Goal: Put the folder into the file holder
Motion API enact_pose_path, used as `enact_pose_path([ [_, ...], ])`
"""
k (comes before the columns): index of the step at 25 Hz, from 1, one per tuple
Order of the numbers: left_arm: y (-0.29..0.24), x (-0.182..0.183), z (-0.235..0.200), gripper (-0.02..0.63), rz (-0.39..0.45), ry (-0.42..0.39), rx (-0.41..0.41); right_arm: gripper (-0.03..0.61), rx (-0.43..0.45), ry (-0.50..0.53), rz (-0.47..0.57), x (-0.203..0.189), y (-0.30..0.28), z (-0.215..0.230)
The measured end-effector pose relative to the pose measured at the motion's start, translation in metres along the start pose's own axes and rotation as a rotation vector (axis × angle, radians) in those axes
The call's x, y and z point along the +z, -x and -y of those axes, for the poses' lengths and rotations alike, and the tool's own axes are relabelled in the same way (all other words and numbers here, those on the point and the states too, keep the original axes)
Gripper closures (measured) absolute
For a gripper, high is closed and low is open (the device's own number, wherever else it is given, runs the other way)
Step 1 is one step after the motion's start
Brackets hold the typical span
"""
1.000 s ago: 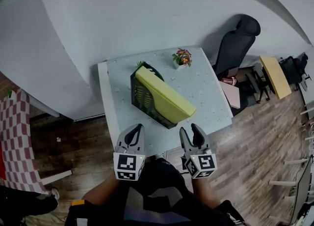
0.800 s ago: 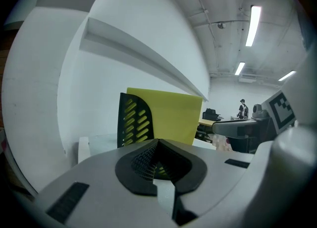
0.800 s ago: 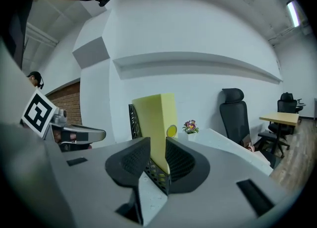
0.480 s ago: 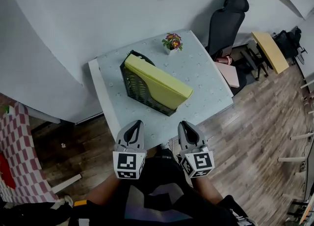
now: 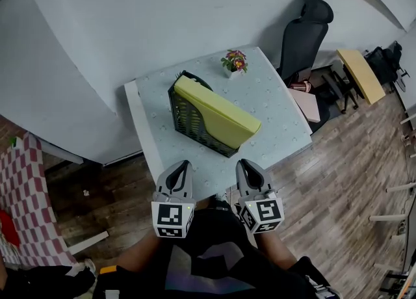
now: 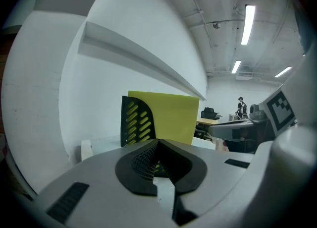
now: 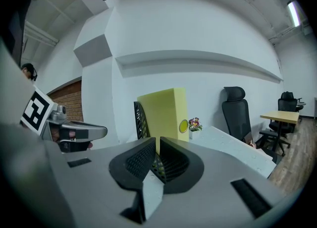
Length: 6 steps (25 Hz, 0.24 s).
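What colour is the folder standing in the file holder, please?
Pale yellow; the head view shows the folder best.

Jaws-together, empty right hand-held gripper [image 7: 157,140], yellow folder [image 7: 163,115] upright in black file holder [image 7: 140,120]

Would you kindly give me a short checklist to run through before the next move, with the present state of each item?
1. The yellow folder is in the black file holder: ok.
2. The holder stands fully on the table: ok.
3. The folder is seated right down to the holder's bottom: cannot tell, because the mesh wall hides it.
4. The left hand-held gripper has its jaws together and holds nothing: ok.
5. The right hand-held gripper has its jaws together and holds nothing: ok.
6. The flower pot stands apart from the holder, near the table's far edge: ok.
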<state>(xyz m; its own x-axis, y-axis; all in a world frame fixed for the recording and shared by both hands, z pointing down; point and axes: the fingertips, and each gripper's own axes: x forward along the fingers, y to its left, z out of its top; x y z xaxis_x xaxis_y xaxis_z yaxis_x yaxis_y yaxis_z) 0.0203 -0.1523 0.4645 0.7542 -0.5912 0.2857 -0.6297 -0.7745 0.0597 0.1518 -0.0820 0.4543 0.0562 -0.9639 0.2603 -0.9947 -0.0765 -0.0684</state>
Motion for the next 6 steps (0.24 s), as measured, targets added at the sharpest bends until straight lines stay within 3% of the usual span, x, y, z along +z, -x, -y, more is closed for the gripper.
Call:
enact_pose_path([
  [6,0.003,-0.0014,-0.0081,0.609,-0.003,0.006,0.012,0.537,0.017,0.005,-0.003,0.0005,-0.0066,-0.0082],
])
